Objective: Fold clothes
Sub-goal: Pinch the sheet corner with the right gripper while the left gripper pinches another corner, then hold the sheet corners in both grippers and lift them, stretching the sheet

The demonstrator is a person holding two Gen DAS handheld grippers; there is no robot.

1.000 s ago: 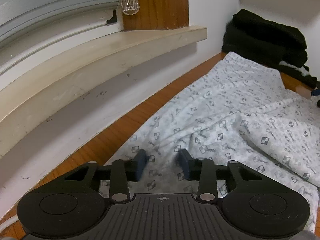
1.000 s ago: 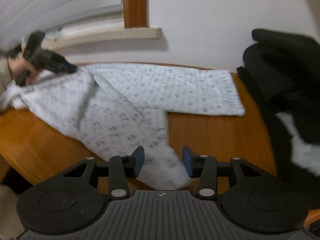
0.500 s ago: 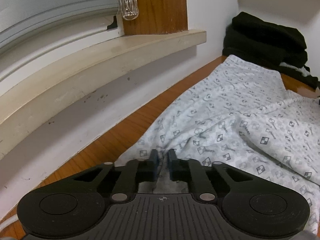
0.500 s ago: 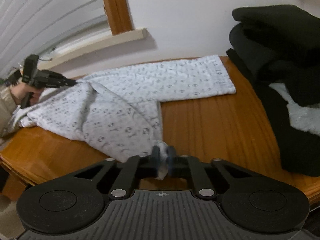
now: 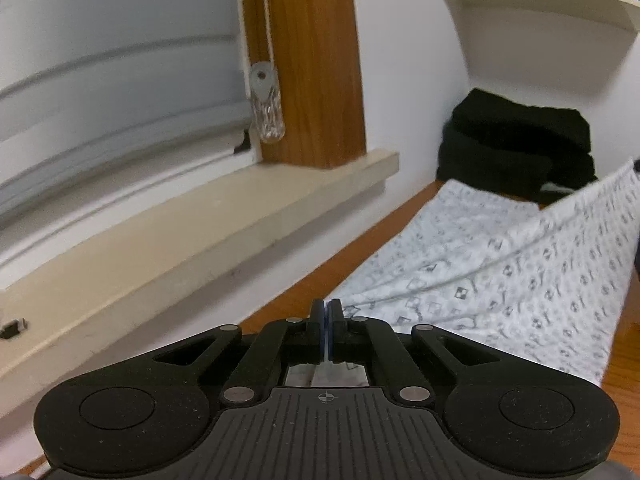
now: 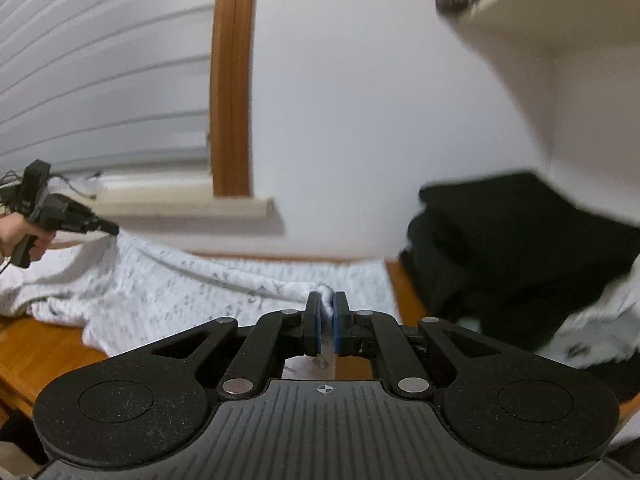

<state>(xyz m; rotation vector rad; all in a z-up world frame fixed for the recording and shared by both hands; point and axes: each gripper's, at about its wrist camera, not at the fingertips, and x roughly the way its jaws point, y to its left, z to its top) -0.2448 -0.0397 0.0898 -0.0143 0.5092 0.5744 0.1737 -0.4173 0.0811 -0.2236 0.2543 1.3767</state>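
Home room, prob. a bedroom or study. Wood-framed window [image 5: 304, 60] w/ closed white blinds [image 5: 120, 80] and a cream sill [image 5: 224, 216]. Wall shelf [image 5: 540, 0] holding what look like books, blurred. Polished wooden surface [image 6: 40, 344] against a white wall carries patterned pale clothing [image 5: 500, 264] and stacked dark garments [image 5: 516, 144].

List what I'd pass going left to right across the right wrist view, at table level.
left gripper → patterned garment → right gripper, shut on a bunch of that fabric → bare strip of wooden table → black clothes pile.
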